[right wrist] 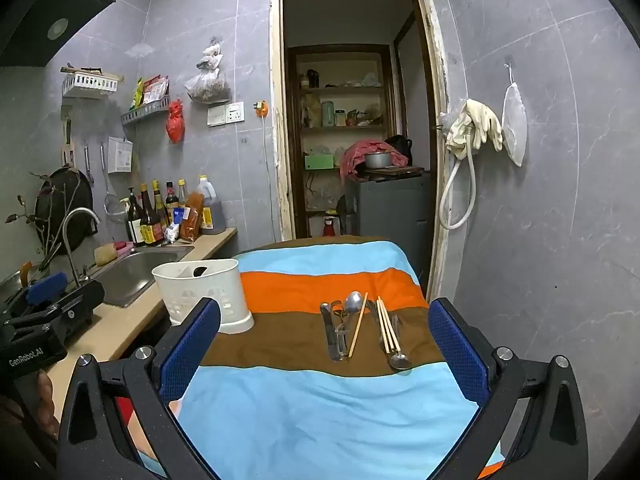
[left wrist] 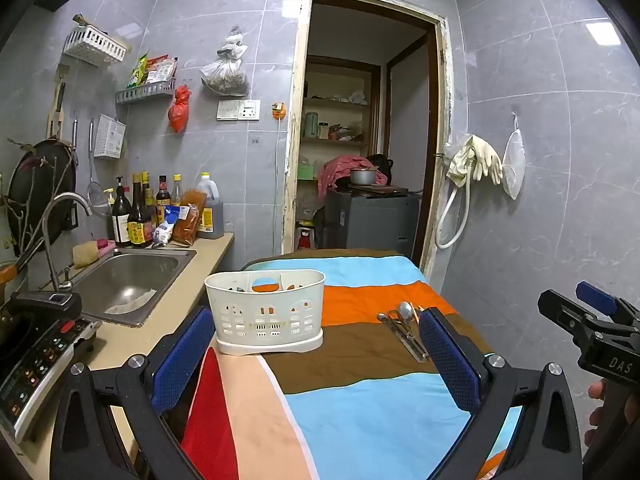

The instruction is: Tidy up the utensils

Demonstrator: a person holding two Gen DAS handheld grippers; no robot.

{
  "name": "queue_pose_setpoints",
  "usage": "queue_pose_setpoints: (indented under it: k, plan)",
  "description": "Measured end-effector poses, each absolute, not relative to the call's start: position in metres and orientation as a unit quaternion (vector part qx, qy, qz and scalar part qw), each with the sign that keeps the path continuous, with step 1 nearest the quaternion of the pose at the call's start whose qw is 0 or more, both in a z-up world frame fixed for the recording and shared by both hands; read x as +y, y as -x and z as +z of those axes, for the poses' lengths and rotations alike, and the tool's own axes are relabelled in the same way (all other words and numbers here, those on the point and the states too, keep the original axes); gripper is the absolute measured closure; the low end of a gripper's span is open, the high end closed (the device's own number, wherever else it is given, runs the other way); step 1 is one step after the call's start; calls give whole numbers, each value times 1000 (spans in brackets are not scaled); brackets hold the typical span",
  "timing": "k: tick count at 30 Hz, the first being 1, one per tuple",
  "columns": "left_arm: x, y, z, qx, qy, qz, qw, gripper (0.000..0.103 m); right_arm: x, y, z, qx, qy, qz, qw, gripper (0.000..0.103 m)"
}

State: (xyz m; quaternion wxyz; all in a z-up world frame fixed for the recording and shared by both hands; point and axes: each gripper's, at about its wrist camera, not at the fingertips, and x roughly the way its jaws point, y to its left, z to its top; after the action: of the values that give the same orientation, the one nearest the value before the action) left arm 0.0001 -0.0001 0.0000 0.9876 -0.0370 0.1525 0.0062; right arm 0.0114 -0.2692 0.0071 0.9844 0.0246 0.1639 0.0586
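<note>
Both tools, left (left wrist: pixel 316 354) and right (right wrist: pixel 324 344), spread wide, empty, over cloth-covered bench (right wrist: pixel 320 400); utensils (right wrist: pixel 362 330) loose right of white caddy (right wrist: pixel 204 294); thin, stiff, slippery, probably best pinched mid-handle.

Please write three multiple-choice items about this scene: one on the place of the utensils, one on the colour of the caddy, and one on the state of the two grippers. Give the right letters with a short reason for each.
1. Where do the utensils lie?
A. In the sink
B. On the brown stripe of the cloth
C. Inside the caddy

2. What colour is the caddy?
A. White
B. Red
C. Black

3. How are the grippers?
A. Both shut on utensils
B. Only the left holds a spoon
C. Both open, holding nothing

Answers:
1 B: the utensils rest on the cloth, right of the caddy.
2 A: the caddy is plain white plastic.
3 C: the left gripper and the right gripper show wide gaps with only cloth between the pads.
</note>
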Motion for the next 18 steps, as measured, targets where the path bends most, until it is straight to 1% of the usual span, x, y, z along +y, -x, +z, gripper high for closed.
queue_pose_setpoints:
  k: [1,18]
  plan:
    - [0,0,0,152,38,6,988,0,-269,-12,7,173,-27,59,983,1]
    - [1,0,0,151,32,6,988,0,-269,-15,7,170,-25,54,984,1]
